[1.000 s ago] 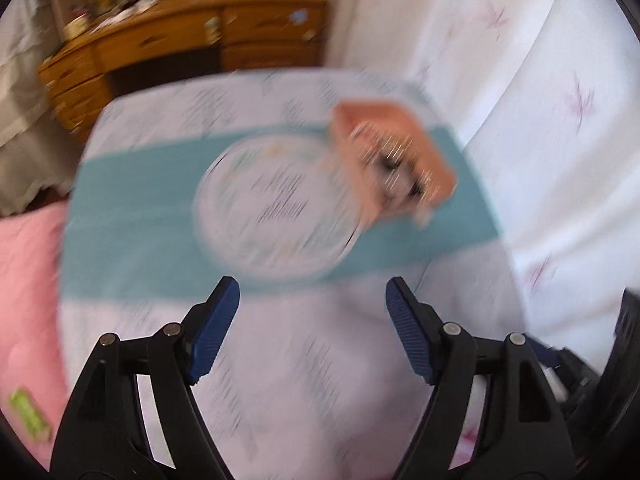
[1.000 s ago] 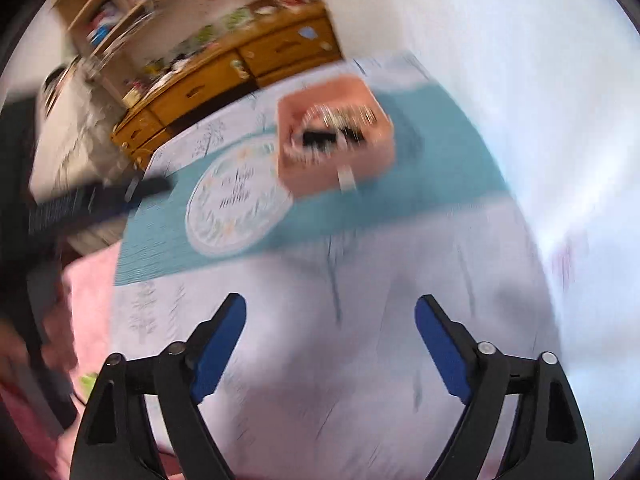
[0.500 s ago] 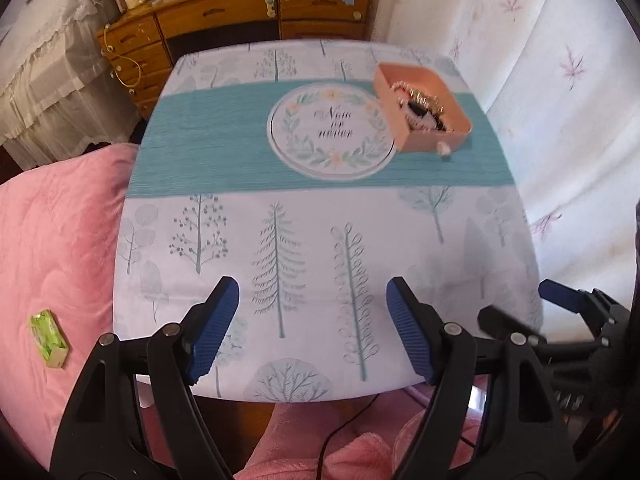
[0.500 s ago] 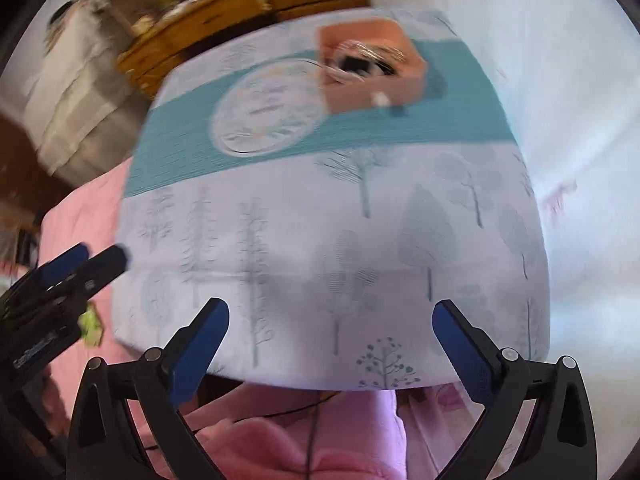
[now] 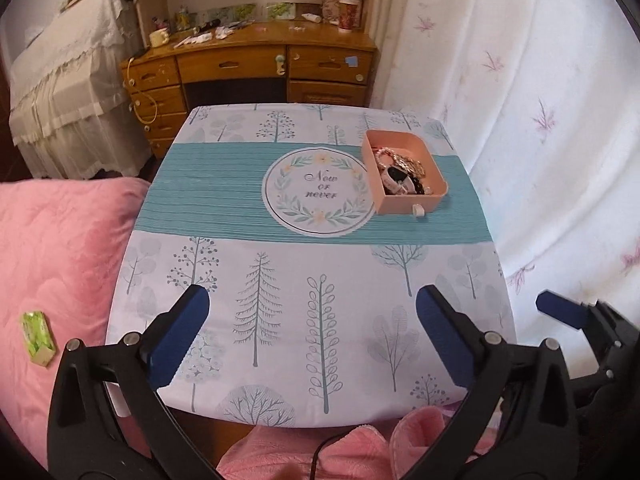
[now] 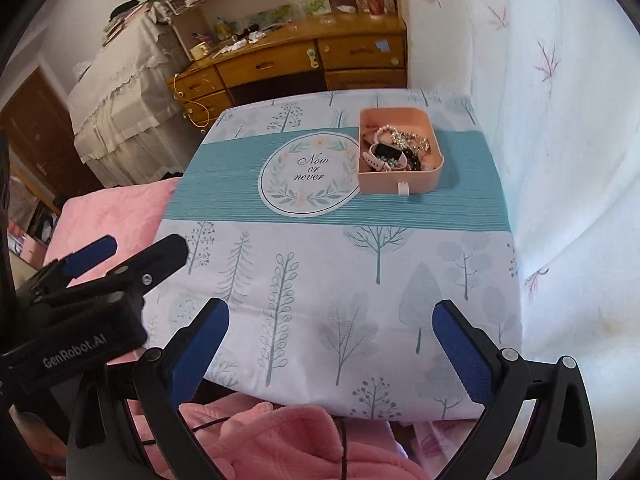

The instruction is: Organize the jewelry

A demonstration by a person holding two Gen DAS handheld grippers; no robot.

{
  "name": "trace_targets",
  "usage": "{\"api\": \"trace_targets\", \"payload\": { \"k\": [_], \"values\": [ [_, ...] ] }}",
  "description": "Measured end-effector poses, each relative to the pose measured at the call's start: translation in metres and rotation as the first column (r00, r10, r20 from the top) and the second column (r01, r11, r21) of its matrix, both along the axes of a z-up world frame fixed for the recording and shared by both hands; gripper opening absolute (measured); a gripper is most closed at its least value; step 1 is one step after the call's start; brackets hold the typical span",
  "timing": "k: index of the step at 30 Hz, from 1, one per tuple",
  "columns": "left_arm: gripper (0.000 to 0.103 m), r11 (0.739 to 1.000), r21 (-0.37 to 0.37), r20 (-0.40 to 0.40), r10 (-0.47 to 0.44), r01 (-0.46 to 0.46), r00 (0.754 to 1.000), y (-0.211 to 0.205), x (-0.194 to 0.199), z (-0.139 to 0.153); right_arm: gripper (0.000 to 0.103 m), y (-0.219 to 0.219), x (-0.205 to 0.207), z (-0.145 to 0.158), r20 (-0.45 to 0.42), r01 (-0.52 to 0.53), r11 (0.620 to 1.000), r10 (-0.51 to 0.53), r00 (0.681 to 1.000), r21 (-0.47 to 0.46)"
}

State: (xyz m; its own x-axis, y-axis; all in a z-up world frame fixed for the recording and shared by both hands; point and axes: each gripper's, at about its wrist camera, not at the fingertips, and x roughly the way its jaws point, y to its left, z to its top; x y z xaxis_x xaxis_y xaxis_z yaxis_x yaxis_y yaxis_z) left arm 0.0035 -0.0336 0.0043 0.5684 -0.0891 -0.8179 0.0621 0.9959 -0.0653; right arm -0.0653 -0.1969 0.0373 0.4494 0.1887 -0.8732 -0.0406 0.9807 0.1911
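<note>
A pink box (image 5: pixel 412 202) (image 6: pixel 400 184) stands at the far right of the table on the teal band. It holds a heap of jewelry (image 5: pixel 400 170) (image 6: pixel 394 148): bead bracelets, chains and a watch. My left gripper (image 5: pixel 312 332) is open and empty over the near table edge. My right gripper (image 6: pixel 330 344) is open and empty over the near edge, to the right of the left one. Both are far from the box.
The tree-print tablecloth (image 5: pixel 304 300) has a round "Now or never" print (image 5: pixel 318 196). A white curtain (image 5: pixel 540 140) hangs close on the right. A pink quilt (image 5: pixel 60 260) lies left. A wooden desk (image 5: pixel 256 72) stands behind.
Both grippers have drawn back from near the box to the near table edge. The views have gone from blurred to steady. Both stay open.
</note>
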Motion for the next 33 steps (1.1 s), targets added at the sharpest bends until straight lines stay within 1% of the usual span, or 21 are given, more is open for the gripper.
{"api": "trace_targets", "payload": {
  "k": [8, 12, 17, 20, 25, 28, 33],
  "values": [
    [0.103, 1.000, 0.014, 0.011, 0.022, -0.022, 1.000, 0.003, -0.012, -0.001, 0.103, 0.003, -0.010, -0.006, 0.024, -0.012, 1.000, 0.013, 1.000, -0.017],
    [0.103, 0.999, 0.019, -0.011, 0.033, -0.033, 0.999, 0.006, -0.013, -0.005, 0.103, 0.002, -0.010, -0.012, 0.001, 0.011, 0.999, -0.011, 1.000, -0.039],
    [0.103, 0.999, 0.018, -0.030, 0.044, -0.044, 0.999, 0.013, -0.012, -0.009, 0.103, 0.006, -0.006, -0.018, -0.025, -0.003, 0.999, 0.003, 1.000, -0.034],
    [0.103, 0.999, 0.024, -0.023, 0.038, -0.038, 0.999, 0.013, -0.012, -0.009, 0.103, 0.006, -0.004, -0.021, -0.038, 0.002, 0.999, -0.003, 0.999, -0.032],
    [0.103, 0.997, 0.068, -0.017, 0.025, -0.024, 1.000, 0.010, -0.012, -0.008, 0.103, 0.005, 0.000, -0.028, -0.075, 0.039, 0.998, -0.043, 0.996, -0.052],
    [0.103, 0.997, 0.070, -0.016, 0.017, -0.016, 1.000, 0.010, -0.013, -0.008, 0.103, 0.004, 0.001, -0.034, -0.092, 0.053, 0.997, -0.059, 0.994, -0.059],
    [0.103, 0.997, 0.073, -0.014, 0.012, -0.011, 1.000, 0.012, -0.014, -0.007, 0.103, 0.004, -0.002, -0.036, -0.090, 0.065, 0.995, -0.071, 0.993, -0.070]
  ]
}}
